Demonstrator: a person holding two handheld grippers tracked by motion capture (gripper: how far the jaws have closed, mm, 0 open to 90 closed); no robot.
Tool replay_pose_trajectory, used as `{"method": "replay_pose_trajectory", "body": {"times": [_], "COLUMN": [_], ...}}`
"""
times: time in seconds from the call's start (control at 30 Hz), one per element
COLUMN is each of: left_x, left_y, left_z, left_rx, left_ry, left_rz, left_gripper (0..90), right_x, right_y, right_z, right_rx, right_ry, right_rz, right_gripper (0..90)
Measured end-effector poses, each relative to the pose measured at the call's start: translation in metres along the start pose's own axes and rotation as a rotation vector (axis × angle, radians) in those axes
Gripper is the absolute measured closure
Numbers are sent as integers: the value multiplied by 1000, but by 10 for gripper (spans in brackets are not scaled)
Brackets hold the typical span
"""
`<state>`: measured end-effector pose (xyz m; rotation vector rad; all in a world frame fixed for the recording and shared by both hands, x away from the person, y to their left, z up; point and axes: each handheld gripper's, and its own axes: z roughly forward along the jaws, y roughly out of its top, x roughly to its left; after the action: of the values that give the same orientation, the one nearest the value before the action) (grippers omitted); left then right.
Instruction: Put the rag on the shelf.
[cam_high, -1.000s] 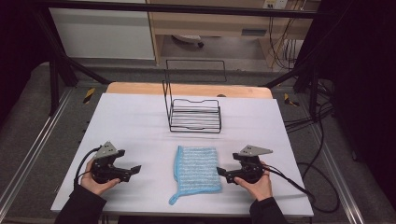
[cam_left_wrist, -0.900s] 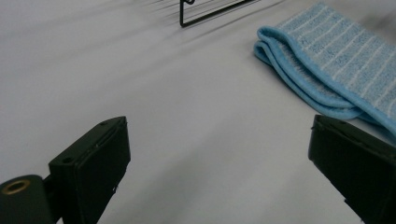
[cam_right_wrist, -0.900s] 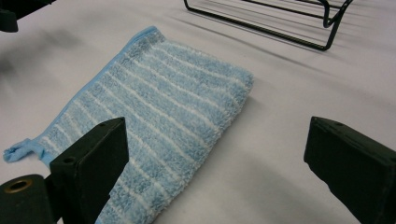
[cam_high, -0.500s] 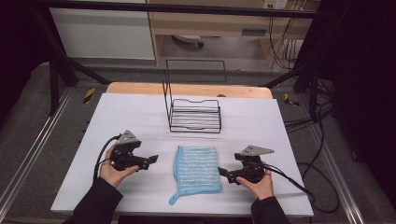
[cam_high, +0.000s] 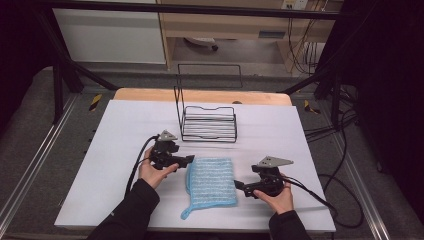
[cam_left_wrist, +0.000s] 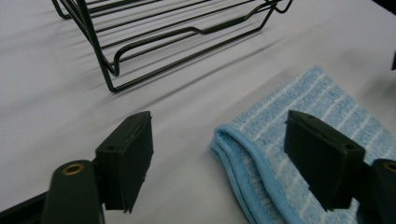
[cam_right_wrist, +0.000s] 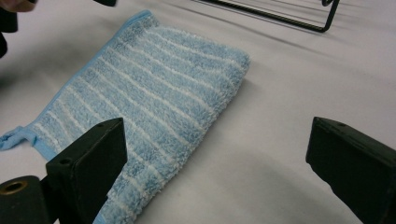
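Fingers (cam_left_wrist: 126, 158) of left gripper (cam_high: 186, 161) apart, just been closing, astride folded corner of blue towel (cam_high: 211, 181), not yet pressing it; right gripper (cam_high: 240, 186) wide open, holding nothing, just off towel's right edge. Flat on white desk (cam_high: 110, 150), long axis running toward wire rack (cam_high: 208, 125) beyond. Left nearer. One towel, one rack, two grippers.
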<state>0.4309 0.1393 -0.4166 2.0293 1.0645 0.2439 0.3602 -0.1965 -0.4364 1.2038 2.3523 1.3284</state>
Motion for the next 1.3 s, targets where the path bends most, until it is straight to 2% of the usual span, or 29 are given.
{"method": "replay_pose_trajectory", "body": {"times": [0.13, 0.3, 0.4, 0.67, 0.9, 1.1, 1.2, 1.3], "left_x": [0, 1, 0, 0, -2, -4, -5, -5], "left_y": [-3, -7, -11, -13, -13, -14, -14, -14], "left_z": [15, 25, 29, 33, 35, 35, 35, 35], "left_rx": [41, 63, 78, 81, 75, 75, 77, 80], "left_ry": [5, -15, -19, -39, -57, -58, -59, -54], "left_rz": [-10, -23, -15, -9, -5, -5, -12, -1], "left_gripper": [348, 463, 515, 590, 676, 747, 762, 766], "right_x": [0, 0, 0, -2, -5, -7, -10, -13], "right_y": [0, -1, 0, 1, 3, 7, 12, 20], "right_z": [0, 2, 1, 2, 3, 3, 4, 5], "right_rx": [1, 9, 8, 12, 9, -14, -28, -33], "right_ry": [3, 4, 5, 17, 20, 9, 1, -13], "right_rz": [-3, -5, 5, 2, 22, 33, 35, 25], "right_gripper": [60, 61, 63, 69, 66, 57, 46, 33]}}
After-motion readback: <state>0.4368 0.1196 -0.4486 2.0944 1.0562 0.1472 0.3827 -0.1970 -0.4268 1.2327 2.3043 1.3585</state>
